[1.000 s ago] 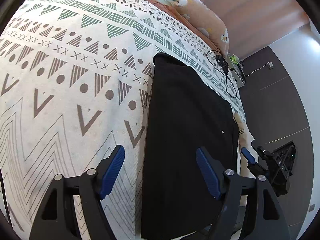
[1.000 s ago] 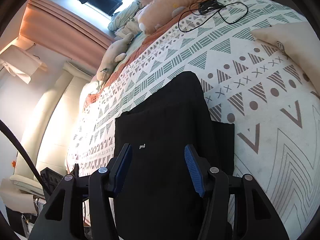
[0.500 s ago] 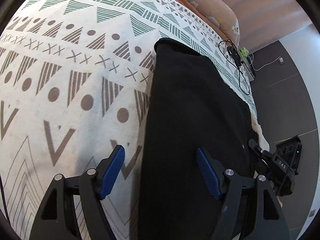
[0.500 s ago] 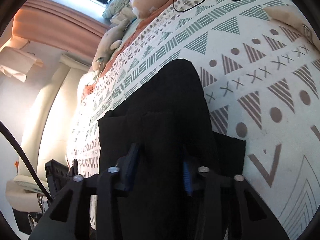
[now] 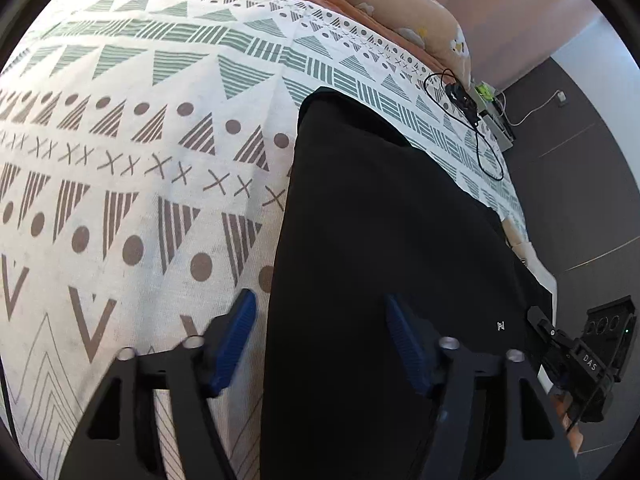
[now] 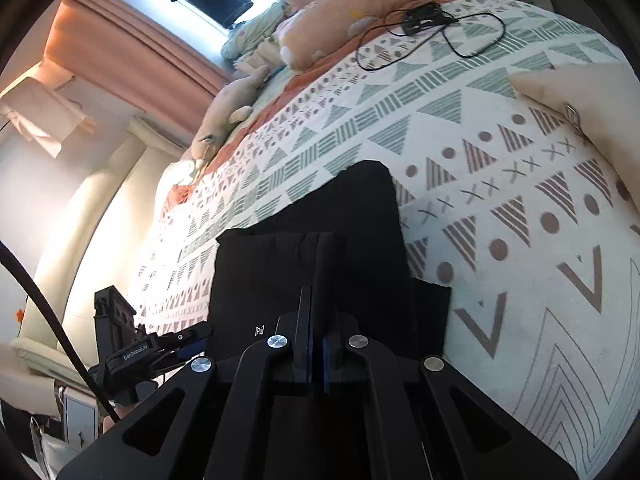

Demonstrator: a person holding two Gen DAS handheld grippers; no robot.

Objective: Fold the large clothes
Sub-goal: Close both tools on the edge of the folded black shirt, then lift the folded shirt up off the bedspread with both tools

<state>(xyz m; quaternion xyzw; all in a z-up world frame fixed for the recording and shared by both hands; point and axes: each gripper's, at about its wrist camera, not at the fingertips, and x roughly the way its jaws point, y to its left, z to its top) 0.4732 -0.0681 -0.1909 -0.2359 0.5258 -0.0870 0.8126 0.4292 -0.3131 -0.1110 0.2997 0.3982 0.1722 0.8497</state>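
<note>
We see open patterned white bedspread left of the long black folded garment: free passage there for the left tool. Far side: a tangled black cable with a small device lies on the bedspread beside the peach printed pillow. A cream cushion blocks the right edge. The bedspread between cushion and garment is open.

Your two wrist cameras both look forward and down, close over the patterned bedspread, sharing the black garment and each other's gripper.
</note>
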